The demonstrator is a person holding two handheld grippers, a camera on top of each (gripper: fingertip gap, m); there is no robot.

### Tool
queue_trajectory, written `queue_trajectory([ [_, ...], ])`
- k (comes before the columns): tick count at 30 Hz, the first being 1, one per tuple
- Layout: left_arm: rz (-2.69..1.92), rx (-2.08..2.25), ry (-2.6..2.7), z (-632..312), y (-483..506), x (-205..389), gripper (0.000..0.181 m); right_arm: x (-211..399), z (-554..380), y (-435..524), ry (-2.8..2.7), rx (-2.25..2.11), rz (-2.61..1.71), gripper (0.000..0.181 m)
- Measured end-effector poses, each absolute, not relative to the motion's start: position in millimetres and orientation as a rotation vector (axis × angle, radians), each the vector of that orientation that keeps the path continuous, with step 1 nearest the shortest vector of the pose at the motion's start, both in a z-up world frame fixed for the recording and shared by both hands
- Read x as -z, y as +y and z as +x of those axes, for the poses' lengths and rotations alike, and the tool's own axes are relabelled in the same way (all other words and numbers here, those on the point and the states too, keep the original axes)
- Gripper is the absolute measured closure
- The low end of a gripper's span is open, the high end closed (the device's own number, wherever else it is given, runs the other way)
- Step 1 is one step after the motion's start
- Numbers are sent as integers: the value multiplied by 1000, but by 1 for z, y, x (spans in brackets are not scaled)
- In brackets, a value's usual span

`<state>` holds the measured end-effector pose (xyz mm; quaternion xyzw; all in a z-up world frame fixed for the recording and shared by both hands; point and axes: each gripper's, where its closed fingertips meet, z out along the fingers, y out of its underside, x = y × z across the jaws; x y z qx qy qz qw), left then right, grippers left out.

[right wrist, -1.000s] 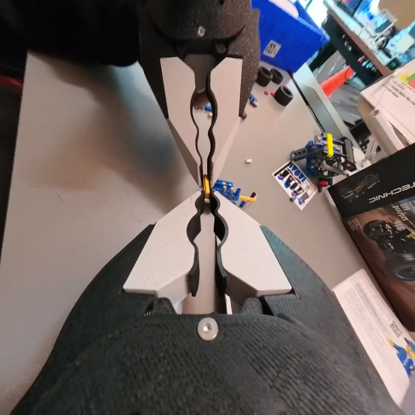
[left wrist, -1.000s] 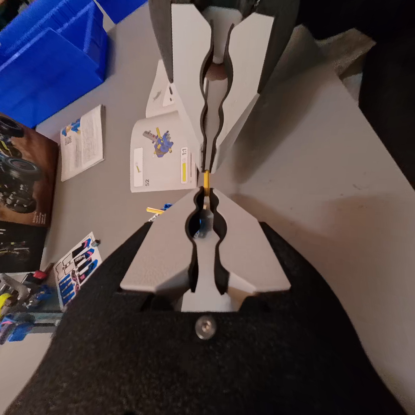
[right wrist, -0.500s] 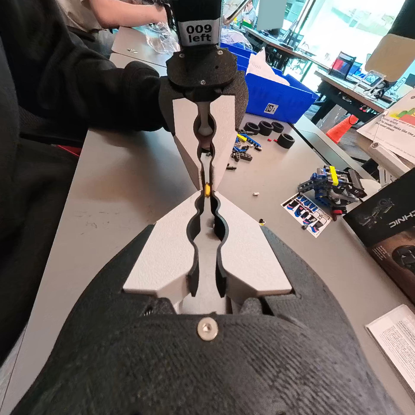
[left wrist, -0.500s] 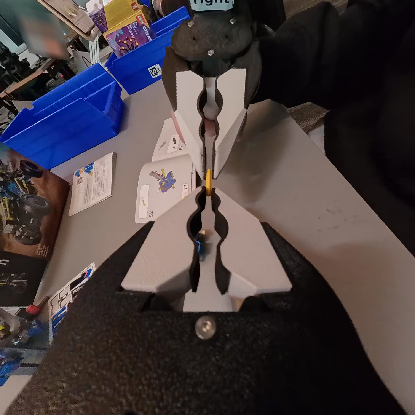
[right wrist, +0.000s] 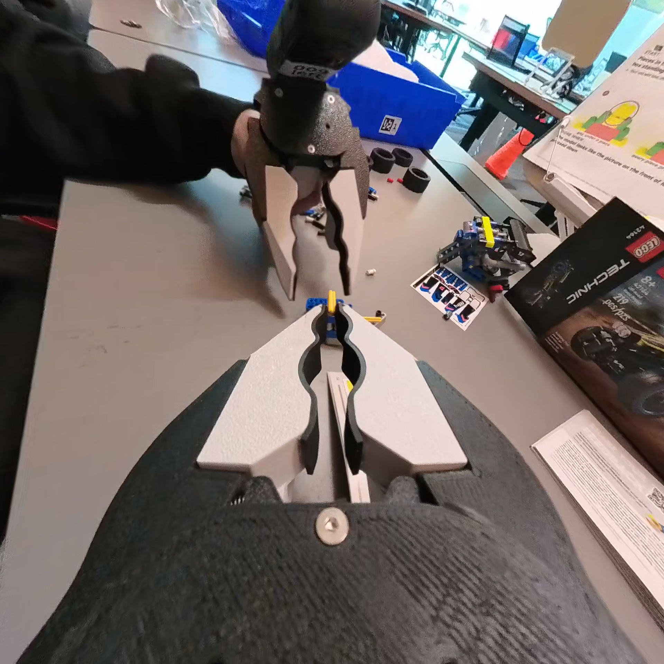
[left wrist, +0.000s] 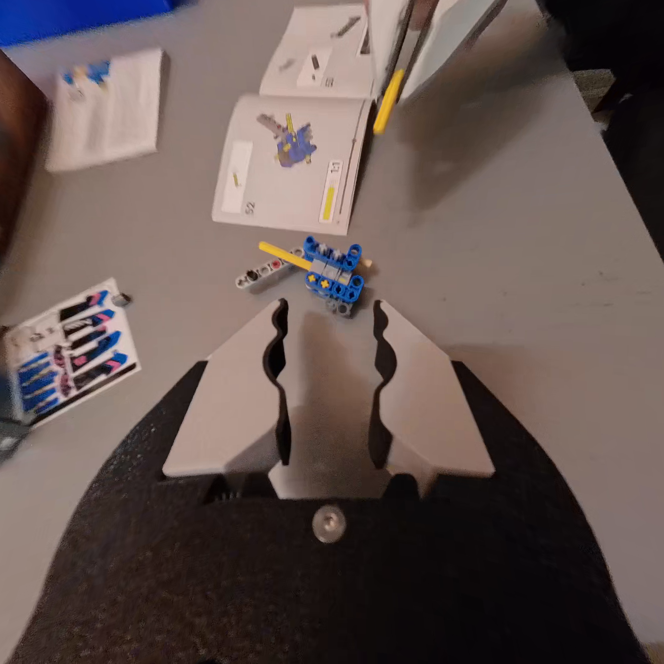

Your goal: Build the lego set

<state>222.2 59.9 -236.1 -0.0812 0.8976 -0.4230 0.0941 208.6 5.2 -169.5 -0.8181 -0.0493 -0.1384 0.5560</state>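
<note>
My right gripper [right wrist: 332, 313] is shut on a thin yellow axle [right wrist: 331, 304], which sticks out past its tips. In the left wrist view the right gripper [left wrist: 395, 86] holds the yellow axle [left wrist: 387, 104] slanting down over the open instruction booklet [left wrist: 287, 172]. My left gripper [left wrist: 330, 305] is open and empty, just above a small blue and grey Lego assembly [left wrist: 332, 273] that lies on the grey table [left wrist: 503, 251] with another yellow axle through it. In the right wrist view the left gripper [right wrist: 319, 293] hovers open over the assembly [right wrist: 312, 303].
A sticker sheet [left wrist: 72, 352] lies left of the assembly. A larger blue and black build [right wrist: 481, 248], the set's box [right wrist: 593, 305], a leaflet [right wrist: 611, 503], black tyres [right wrist: 395, 161], loose small parts [right wrist: 316, 219] and a blue bin [right wrist: 395, 97] are also on the table. Spacing between my two grippers at the tips: around 9 cm.
Both grippers were pinching the yellow axle tip to tip. My left gripper has let go, opened and drawn back over the blue assembly. The right gripper keeps the axle.
</note>
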Motion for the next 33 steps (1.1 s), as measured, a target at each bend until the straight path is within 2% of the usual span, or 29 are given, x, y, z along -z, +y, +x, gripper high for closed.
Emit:
queue_trajectory([
  [4, -203, 1159, 2737, 223, 56, 254, 133, 182, 213, 9, -109, 355, -1993, 178],
  [5, -189, 1164, 2731, 224, 52, 254, 138, 182, 213, 12, -100, 355, -1988, 179],
  [7, -156, 1131, 2708, 228, 50, 255, 166, 180, 217, 16, -60, 377, -1979, 179],
  [11, -140, 992, 2634, 230, 57, 232, 168, 183, 225, 12, -21, 476, -2042, 178],
  [15, 61, 493, 2595, 221, 74, 205, 169, 175, 230, 8, 77, 475, -2002, 178],
  [22, 517, -382, 2537, 191, 77, 221, 168, 202, 217, 0, 93, 409, -2104, 178],
  [27, 632, -383, 2538, 183, 48, 230, 166, 208, 215, -19, 159, 326, -2133, 178],
  [33, 459, 79, 2699, 181, 23, 223, 154, 207, 218, -28, 184, 300, -2086, 178],
])
